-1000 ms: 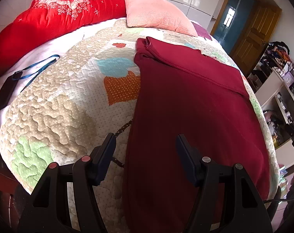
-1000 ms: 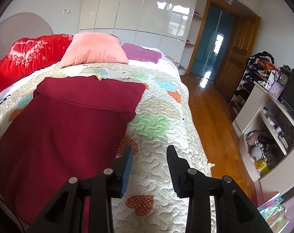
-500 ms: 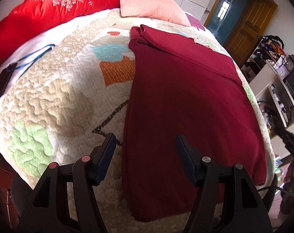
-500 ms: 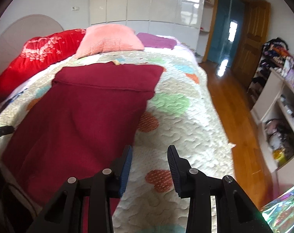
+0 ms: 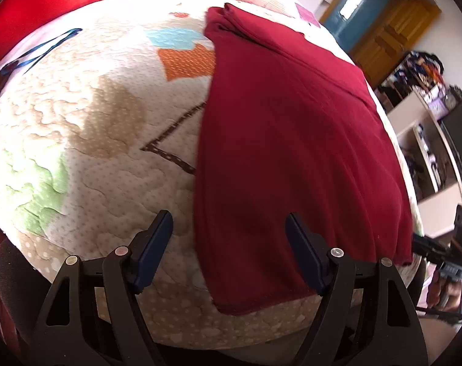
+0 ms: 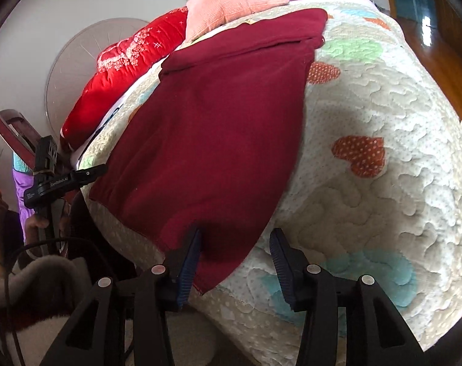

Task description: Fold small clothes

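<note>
A dark red garment [image 5: 291, 140] lies flat on the quilted bed [image 5: 78, 122], its near hem at the foot edge. My left gripper [image 5: 229, 228] hovers over the garment's near left corner, jaws opening, the left side edge of the cloth running between the fingers without touching the pads. In the right wrist view the same garment [image 6: 218, 128] reaches the bed's edge, and my right gripper [image 6: 235, 241] straddles its near right corner, jaws opening, pads apart from the cloth. The left gripper's body [image 6: 57, 180] shows at the far left there.
A red duvet [image 6: 124, 61] and a pink pillow [image 6: 231, 3] lie at the head of the bed. A blue lanyard [image 5: 38, 52] lies on the quilt at the left. Shelves [image 5: 429, 140] and a wooden door [image 5: 392, 33] stand on the right, with wooden floor [image 6: 438, 39] beside the bed.
Both grippers tipped downward and sank toward the garment's near hem at the bed's foot. Both pairs of jaws stand wider than before.
</note>
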Available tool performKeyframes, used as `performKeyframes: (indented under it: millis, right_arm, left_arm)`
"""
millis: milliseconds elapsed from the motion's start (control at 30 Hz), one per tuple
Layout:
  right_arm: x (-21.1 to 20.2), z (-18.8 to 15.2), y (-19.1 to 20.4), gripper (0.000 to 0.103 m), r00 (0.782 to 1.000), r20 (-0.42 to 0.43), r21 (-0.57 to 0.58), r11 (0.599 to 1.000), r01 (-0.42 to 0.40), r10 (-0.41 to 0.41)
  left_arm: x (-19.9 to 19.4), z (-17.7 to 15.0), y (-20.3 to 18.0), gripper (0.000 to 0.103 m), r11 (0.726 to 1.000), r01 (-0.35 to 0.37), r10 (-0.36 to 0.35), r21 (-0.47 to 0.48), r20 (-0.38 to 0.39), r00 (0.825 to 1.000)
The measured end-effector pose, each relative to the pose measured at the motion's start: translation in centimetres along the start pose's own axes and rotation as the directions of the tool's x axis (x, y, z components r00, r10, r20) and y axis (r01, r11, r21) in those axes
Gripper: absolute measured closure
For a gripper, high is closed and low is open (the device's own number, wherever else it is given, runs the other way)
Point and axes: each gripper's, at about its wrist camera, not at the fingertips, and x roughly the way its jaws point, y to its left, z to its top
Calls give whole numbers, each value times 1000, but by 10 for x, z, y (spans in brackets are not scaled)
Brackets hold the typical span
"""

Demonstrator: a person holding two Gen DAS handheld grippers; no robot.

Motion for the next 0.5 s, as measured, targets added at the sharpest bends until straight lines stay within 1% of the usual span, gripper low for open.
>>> performKeyframes:
  millis: [100,200,233,333,367,400,433,467,500]
  right_arm:
    - [4,1,2,54,999,-3,2,999,-53,53]
    - [14,2,3,54,995,-7,8,995,-97,97]
    - [17,3,3,54,994,-3,13,994,-110,110]
    - [22,6,1,54,985,15,45,984,-170,170]
    - [24,7,2,58,983,14,40,983,-182,182]
    - [25,8,4,69,980,5,27,980,-197,197]
    - [26,11,4,75,976,0,27,976,-216,216]
    - [24,14,3,86,967,7,39,966,-256,256]
    - [21,20,3,89,952,25,53,951,-305,304]
  left_arm:
    - [2,-5,-6,25,998,-26,28,57,-18,999]
    - [5,-8,-11,25,996,-46,48,78,-27,998]
    - [5,-8,-12,25,996,-44,47,80,-30,998]
    - [8,-5,-8,26,999,-3,5,52,-39,999]
    - [8,-5,-7,40,999,1,1,49,-37,999]
    - [7,-5,-6,51,999,-10,12,49,-35,999]
    - [4,-4,-2,72,999,-8,9,40,-32,999]
    - [3,-4,0,90,1000,25,-25,17,-38,999]
    - [0,-2,3,95,998,66,-67,-11,-50,997]
